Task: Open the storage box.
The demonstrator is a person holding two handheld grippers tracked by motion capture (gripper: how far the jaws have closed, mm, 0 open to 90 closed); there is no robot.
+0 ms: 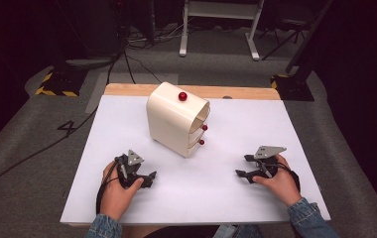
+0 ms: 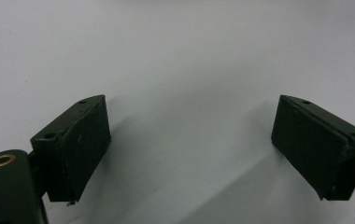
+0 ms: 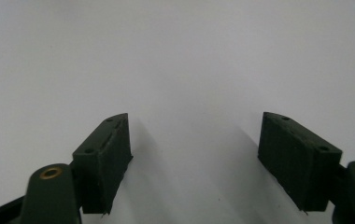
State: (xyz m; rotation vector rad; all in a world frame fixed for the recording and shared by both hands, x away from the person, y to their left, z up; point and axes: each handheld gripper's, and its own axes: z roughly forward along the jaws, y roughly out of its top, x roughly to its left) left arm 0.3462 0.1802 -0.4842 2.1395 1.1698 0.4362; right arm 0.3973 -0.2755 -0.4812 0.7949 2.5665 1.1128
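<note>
A cream-coloured small drawer cabinet (image 1: pixel 176 119) stands on the white table top (image 1: pixel 226 193), toward the back centre. It has a red knob (image 1: pixel 182 96) on top and two red knobs (image 1: pixel 204 128) on its drawer fronts, which face right. My left gripper (image 1: pixel 149 177) rests on the table at the front left, held in a hand, open and empty. My right gripper (image 1: pixel 242 166) rests at the front right, also open and empty. In the left gripper view, the black pads (image 2: pixel 75 140) stand wide apart over bare white surface. The right gripper view has its pads (image 3: pixel 105 156) wide apart too.
A wooden strip (image 1: pixel 127 89) runs along the table's back edge. Grey carpet surrounds the table, with cables (image 1: pixel 137 64) and a white desk frame (image 1: pixel 216 29) beyond. Yellow-black striped stand bases (image 1: pixel 55 87) sit at the back left and right.
</note>
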